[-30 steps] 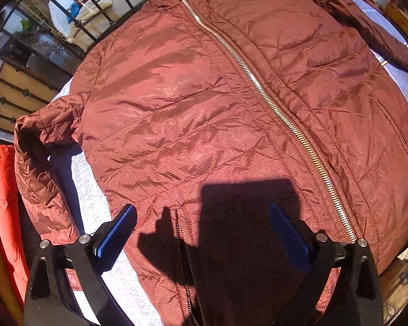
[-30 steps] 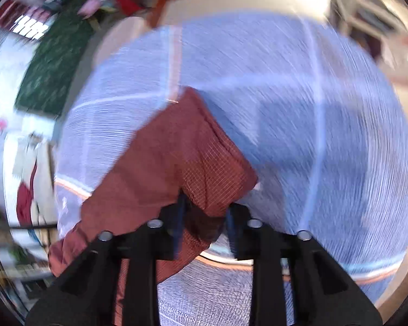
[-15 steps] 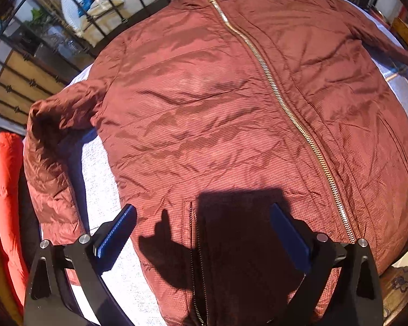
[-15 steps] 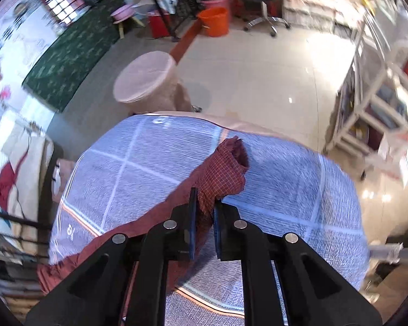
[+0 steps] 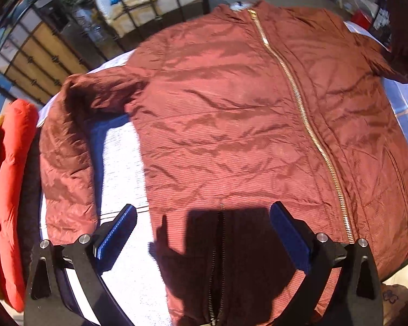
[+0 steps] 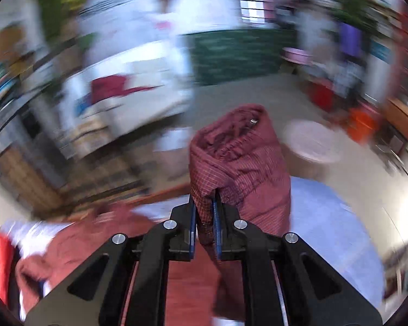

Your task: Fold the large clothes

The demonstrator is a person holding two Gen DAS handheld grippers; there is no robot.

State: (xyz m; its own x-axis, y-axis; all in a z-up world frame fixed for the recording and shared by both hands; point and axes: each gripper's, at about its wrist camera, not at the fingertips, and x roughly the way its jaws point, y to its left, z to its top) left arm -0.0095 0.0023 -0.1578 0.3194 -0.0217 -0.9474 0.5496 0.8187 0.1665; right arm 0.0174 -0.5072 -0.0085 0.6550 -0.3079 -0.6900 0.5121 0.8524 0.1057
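Note:
A maroon quilted jacket (image 5: 231,125) with a gold front zip (image 5: 299,103) lies spread face up on a table with a pale checked cloth (image 5: 119,163). Its left sleeve (image 5: 65,163) bends down along the table's left side. My left gripper (image 5: 202,233) hovers open above the jacket's hem and casts a shadow on it, with nothing between its blue pads (image 5: 117,233). My right gripper (image 6: 204,217) is shut on the cuff end of the other sleeve (image 6: 239,163), which is lifted off the table and stands up in front of the camera.
Folded red and yellow garments (image 5: 11,190) lie stacked at the table's left edge. A black metal railing (image 5: 40,62) and a bed (image 5: 155,2) stand behind the table. In the blurred right wrist view a pink round stool (image 6: 312,141) and an orange bucket (image 6: 363,125) stand on the floor.
The right gripper closed on the sleeve cuff, then lifted it off the table and swung it round fast. The left gripper drew back a little, so more of the jacket shows.

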